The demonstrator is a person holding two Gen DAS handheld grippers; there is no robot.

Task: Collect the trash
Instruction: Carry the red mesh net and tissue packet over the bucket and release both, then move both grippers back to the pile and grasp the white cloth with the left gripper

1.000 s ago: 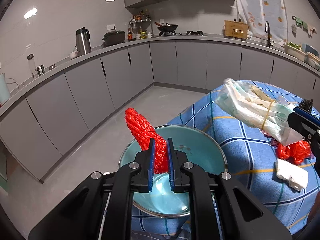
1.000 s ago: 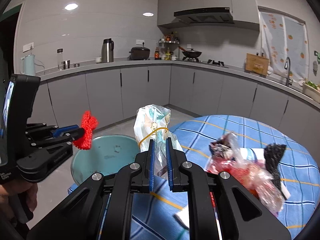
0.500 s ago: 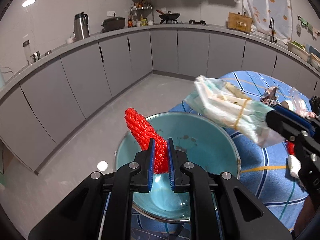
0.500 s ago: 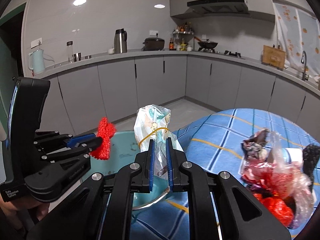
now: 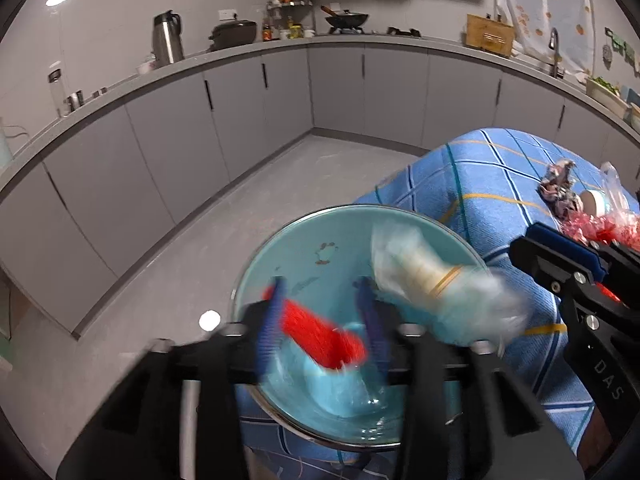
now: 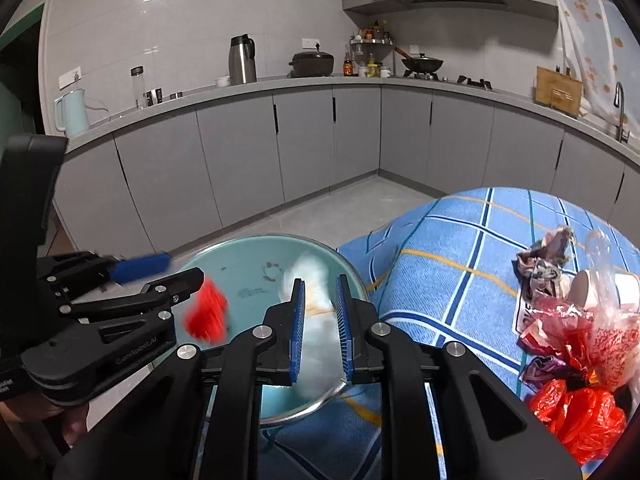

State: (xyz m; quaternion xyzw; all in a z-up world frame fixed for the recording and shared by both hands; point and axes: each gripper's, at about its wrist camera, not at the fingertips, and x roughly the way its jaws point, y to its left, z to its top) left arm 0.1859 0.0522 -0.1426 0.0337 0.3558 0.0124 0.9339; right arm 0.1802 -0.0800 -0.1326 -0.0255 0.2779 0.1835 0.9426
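A teal metal bowl [image 5: 312, 240] [image 6: 248, 264] sits at the near edge of a table under a blue checked cloth [image 5: 480, 184] [image 6: 460, 248]. My left gripper [image 5: 320, 292] [image 6: 184, 268] hangs over it, its jaws opening. The red foam net [image 5: 320, 336] [image 6: 206, 316] is a blur slipping from between them into the bowl. My right gripper [image 6: 320, 292] [image 5: 524, 240] is above the bowl's right rim, jaws opening too. The clear plastic bag with a rubber band [image 5: 440, 280] [image 6: 316, 308] is blurred between its pads and dropping toward the bowl.
More trash lies on the cloth to the right: crumpled wrappers [image 6: 544, 264] [image 5: 560, 188], a clear bag with red print [image 6: 592, 328] and a red plastic bag [image 6: 580, 412]. Grey kitchen cabinets [image 6: 280, 168] ring the floor behind. A hand [image 6: 60, 412] holds the left gripper.
Both grippers sank toward the bowl. The left jaws spread and let go of the red net. The right jaws parted and the bag began falling.
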